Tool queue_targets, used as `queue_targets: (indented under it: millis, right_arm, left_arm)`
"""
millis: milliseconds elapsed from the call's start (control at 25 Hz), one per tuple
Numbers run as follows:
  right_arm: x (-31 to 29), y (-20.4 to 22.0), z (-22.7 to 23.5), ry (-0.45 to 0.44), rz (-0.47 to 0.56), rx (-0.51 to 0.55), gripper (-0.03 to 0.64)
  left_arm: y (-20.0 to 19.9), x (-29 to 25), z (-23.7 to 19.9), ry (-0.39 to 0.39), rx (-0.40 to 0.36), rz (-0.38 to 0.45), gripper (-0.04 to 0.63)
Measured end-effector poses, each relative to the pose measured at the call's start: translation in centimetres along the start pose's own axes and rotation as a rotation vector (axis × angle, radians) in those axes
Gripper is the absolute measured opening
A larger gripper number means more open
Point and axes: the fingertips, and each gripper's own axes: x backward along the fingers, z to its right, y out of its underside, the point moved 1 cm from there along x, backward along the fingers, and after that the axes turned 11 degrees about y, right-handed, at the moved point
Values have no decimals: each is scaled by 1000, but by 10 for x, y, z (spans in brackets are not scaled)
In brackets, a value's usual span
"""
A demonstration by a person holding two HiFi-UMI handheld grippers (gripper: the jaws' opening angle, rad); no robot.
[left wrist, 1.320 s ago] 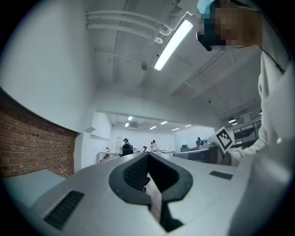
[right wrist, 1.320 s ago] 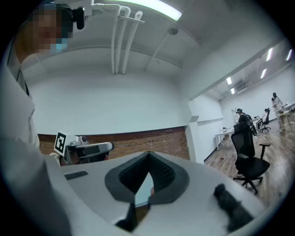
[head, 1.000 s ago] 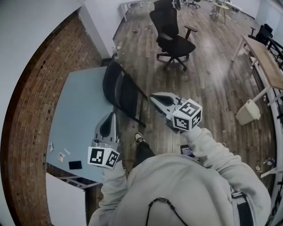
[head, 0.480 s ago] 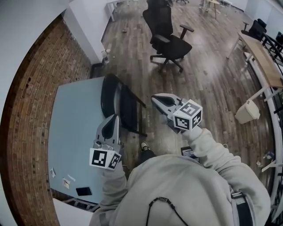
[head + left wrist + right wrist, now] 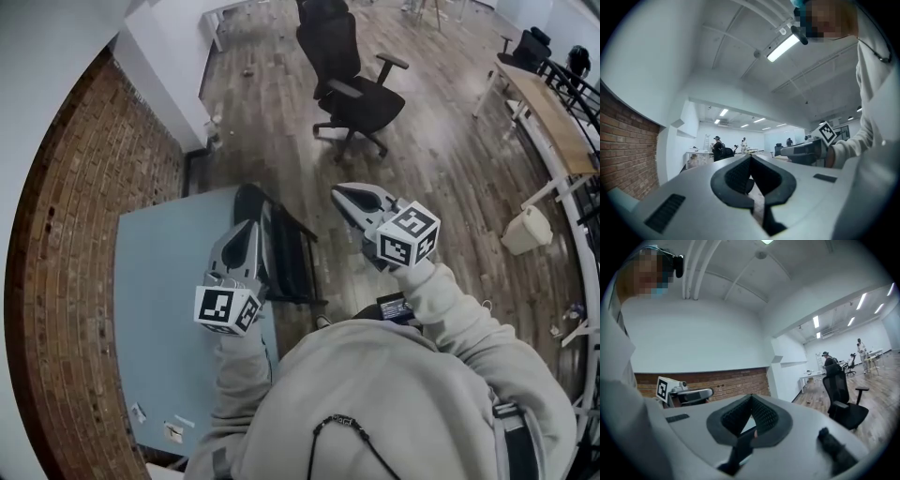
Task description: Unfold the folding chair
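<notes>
In the head view a black folding chair stands folded flat, leaning on the right edge of a light blue table. My left gripper is shut and empty, and its tip lies over the chair's upper left part; contact cannot be told. My right gripper is also shut and empty. It hovers just right of the chair's top, apart from it. In the left gripper view the jaws meet with nothing between them, and the right gripper view shows the same for its jaws.
A black office chair stands on the wooden floor beyond. A brick wall runs along the table's left side. A white bin and a wooden desk are at the right. Small items lie on the table's near end.
Both grippers have moved forward to the folded chair, which now lies right under them. The left one now overlaps the chair's top. Both stay shut.
</notes>
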Motion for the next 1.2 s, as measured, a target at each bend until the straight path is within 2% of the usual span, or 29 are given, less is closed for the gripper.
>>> queue_targets:
  millis: [80, 160, 320, 400, 560, 840, 1000, 1160, 1200]
  right_arm:
    - [-13, 0, -6, -33, -6, 23, 6]
    - [-29, 1, -7, -35, -15, 49, 6]
    - [-54, -11, 6, -3, -11, 79, 6]
    - [-61, -20, 21, 42, 11, 58, 6]
    - [-69, -32, 52, 128, 36, -32, 6]
    - [-87, -24, 61, 105, -1, -19, 6]
    - [-116, 0, 62, 107, -54, -23, 6]
    - [-157, 49, 70, 157, -155, -37, 21]
    - [-168, 66, 73, 168, -192, -48, 40]
  left_arm:
    - [8, -13, 3, 97, -11, -13, 6]
    - [16, -17, -1, 113, -26, -43, 6]
    - [26, -7, -41, -9, 20, -105, 6]
    - [26, -3, -60, -51, 15, -130, 6]
    - [12, -10, -94, -119, 35, -47, 6]
    - [15, -17, -102, -148, 48, -52, 6]
    - [38, -18, -118, -182, 57, -115, 6]
    - [67, -14, -152, -277, 101, -141, 9]
    - [80, -14, -160, -288, 116, -168, 58]
